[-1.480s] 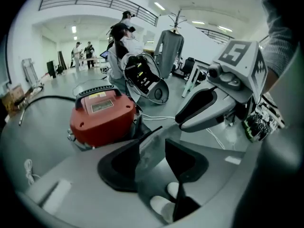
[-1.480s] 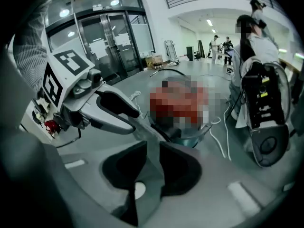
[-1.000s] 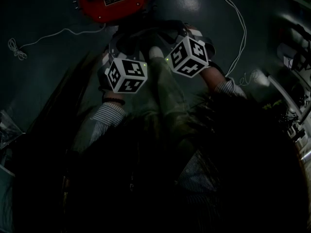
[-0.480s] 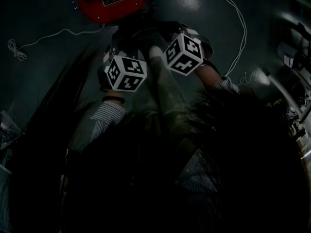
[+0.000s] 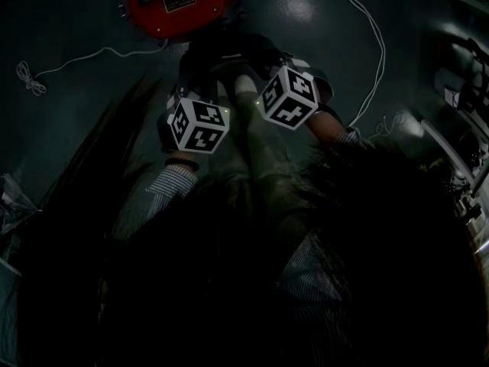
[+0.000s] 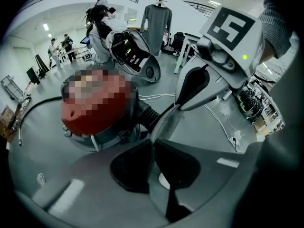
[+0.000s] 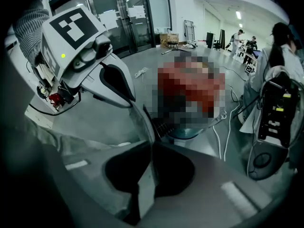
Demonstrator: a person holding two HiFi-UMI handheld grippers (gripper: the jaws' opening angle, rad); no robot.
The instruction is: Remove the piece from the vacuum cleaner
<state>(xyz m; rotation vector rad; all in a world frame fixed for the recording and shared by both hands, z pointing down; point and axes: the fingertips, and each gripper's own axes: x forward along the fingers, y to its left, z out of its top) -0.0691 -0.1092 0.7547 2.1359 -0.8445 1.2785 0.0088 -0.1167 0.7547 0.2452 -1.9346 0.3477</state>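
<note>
As left gripper [image 6: 153,145], right gripper [image 7: 151,148] just closed onto piece [image 6: 165,124] | vacuum cleaner [image 5: 177,2], cord [image 5: 29,79] beyond

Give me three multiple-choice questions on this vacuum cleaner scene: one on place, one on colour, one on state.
1. Where does the vacuum cleaner stand? A on the floor; B on a table; C on a chair.
2. Its colour is: A blue; B red; C yellow.
3. The left gripper is: A wide open; B shut on the thin grey piece; C hidden.
Answers: 1 A, floor lies all around it. 2 B, it shows red. 3 B, its jaws have just been closing and pinch the piece.
</note>
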